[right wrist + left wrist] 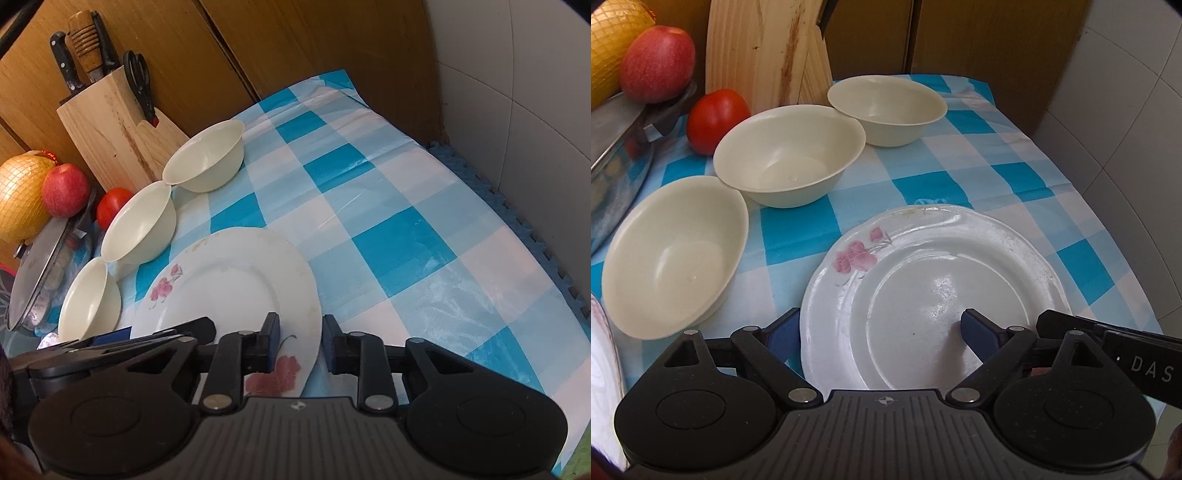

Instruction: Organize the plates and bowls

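Note:
A white plate [934, 295] with pink flowers lies on the blue checked cloth [997, 155]. My left gripper [881, 332] stands open over its near part, one finger left of the rim and the other above the centre. In the right wrist view my right gripper [301, 345] is shut on the plate [236, 280] at its near right rim, one pad on top and the other outside the edge. Three cream bowls stand in a row to the left: near [672, 258], middle [786, 155] and far [886, 107].
A knife block [110, 140] stands at the back left, with a tomato [716, 118], an apple [657, 62] and a netted melon [18, 199] beside it. A lidded pot [33, 273] sits left. Another plate's edge [602, 369] shows near left. A tiled wall [535, 129] bounds the right.

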Demonstrator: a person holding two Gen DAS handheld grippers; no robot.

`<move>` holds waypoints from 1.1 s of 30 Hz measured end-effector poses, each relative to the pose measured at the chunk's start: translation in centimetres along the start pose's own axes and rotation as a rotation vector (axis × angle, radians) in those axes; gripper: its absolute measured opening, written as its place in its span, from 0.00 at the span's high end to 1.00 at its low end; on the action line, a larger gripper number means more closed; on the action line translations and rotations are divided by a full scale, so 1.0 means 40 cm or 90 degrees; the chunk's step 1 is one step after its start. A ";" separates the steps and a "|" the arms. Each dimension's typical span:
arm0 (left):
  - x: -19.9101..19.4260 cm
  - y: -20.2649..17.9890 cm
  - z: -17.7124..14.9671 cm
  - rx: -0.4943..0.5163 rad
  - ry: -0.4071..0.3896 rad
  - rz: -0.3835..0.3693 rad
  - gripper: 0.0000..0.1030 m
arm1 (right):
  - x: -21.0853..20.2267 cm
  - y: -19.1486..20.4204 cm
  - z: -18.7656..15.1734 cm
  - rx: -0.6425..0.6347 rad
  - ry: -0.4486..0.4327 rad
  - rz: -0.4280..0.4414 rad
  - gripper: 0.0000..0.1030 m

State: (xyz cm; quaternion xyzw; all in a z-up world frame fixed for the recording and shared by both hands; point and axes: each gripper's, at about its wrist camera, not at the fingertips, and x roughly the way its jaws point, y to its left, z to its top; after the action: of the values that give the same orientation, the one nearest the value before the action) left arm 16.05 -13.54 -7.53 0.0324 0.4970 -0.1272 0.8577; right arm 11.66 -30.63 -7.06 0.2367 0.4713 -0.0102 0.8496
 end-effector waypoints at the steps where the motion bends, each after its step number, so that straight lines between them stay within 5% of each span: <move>1: -0.001 0.001 0.000 -0.001 0.000 -0.001 0.11 | -0.001 -0.001 0.000 0.004 0.000 0.001 0.78; 12: -0.029 0.001 -0.006 -0.006 0.006 -0.013 0.16 | -0.036 0.013 -0.013 -0.029 -0.016 -0.026 0.78; 33: -0.170 0.069 -0.094 -0.025 -0.035 0.022 0.16 | -0.120 0.110 -0.110 -0.086 -0.020 0.029 0.78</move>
State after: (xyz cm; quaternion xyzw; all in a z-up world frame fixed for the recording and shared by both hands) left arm 10.35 -8.94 -3.75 0.0206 0.4751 -0.1036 0.8736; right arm 6.56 -25.93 -3.42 0.1896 0.4519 0.0374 0.8709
